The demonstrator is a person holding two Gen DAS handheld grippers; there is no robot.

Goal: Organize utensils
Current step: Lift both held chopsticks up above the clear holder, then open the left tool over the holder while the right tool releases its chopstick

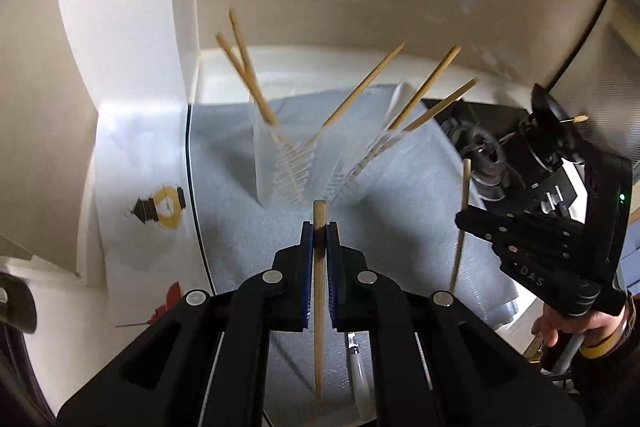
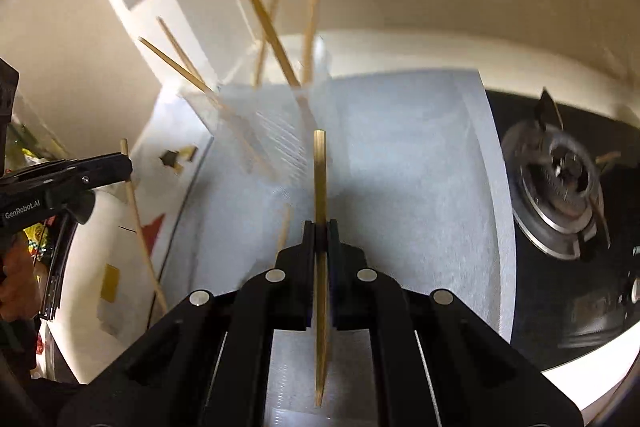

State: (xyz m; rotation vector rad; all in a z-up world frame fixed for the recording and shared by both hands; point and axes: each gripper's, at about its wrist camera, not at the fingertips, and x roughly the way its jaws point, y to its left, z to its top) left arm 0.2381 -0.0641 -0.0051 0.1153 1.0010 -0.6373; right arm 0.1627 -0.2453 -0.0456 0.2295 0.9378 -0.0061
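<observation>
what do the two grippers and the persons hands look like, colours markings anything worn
Both handheld units are matte black plastic with angular linkage arms and round silver pivot pins. The left gripper has blue pads inside its black fingers. The right gripper shows raised "DAS" lettering, a small green light and a black camera housing. White "GenRobot.AI" text marks the left unit's side. The right hand wears a dark sleeve and a yellow band.

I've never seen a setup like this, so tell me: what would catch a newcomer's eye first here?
Two black claws, each clamped on one wooden chopstick: the left claw grips its chopstick front and centre, as does the right claw with its own chopstick. Beyond them, a clear holder bristles with more chopsticks, and a gas burner sits to the right.
</observation>
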